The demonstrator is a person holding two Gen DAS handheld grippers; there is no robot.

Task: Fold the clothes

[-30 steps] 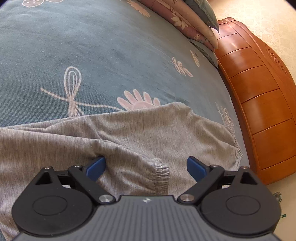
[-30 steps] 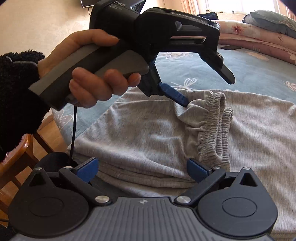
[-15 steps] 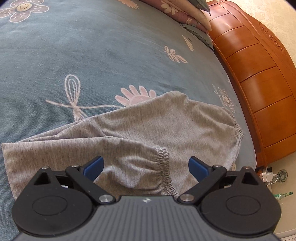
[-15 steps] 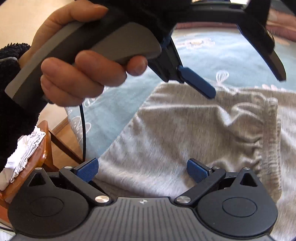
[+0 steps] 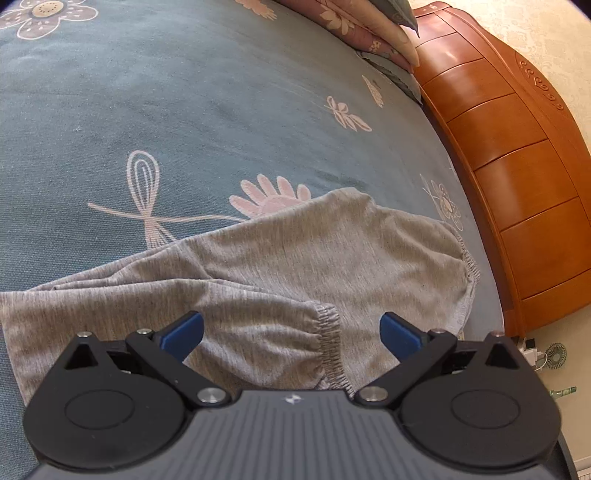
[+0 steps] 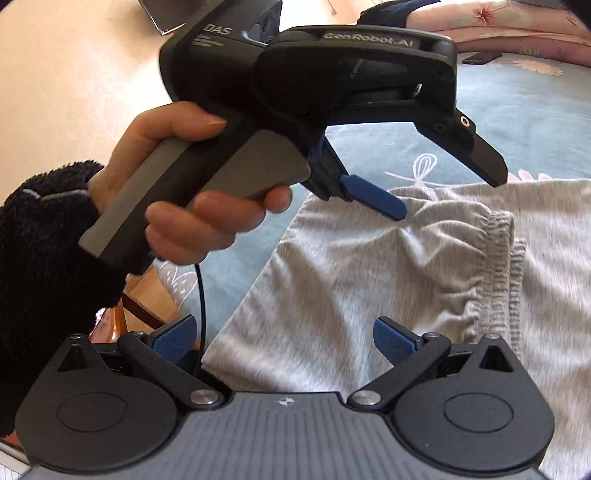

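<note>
Grey pants (image 5: 332, 258) lie on the bed (image 5: 184, 110), partly folded: in the left wrist view one elastic cuff (image 5: 328, 343) sits on top at 6 o'clock, the second cuff (image 5: 469, 266) at 3 o'clock near the bed edge. In the right wrist view the gathered elastic band (image 6: 495, 266) runs at 3 o'clock, cloth bunched and wrinkled beside it. Your left gripper (image 5: 291, 332) has just been opening and stands wide; nothing is clamped, the top cuff lies under the gap. Seen from the right, the left gripper (image 6: 447, 195) hangs just above the cloth, blue pad (image 6: 373, 197) clear of it. Right gripper (image 6: 282, 338) is also wide, empty, over the near fold edge. Looks like a release after a fold, so next I'd flatten the bunching by the band before the next fold, and take both layers at an edge, not the top layer alone, or the stack will skew. Keep the cable (image 6: 201, 295) off the fabric. Bed cover is teal with pink flower print; wooden headboard (image 5: 517, 166) at 3 o'clock, pillows (image 5: 369, 29) at 1 o'clock, floor (image 6: 74, 74) at 10 o'clock in the right view.
</note>
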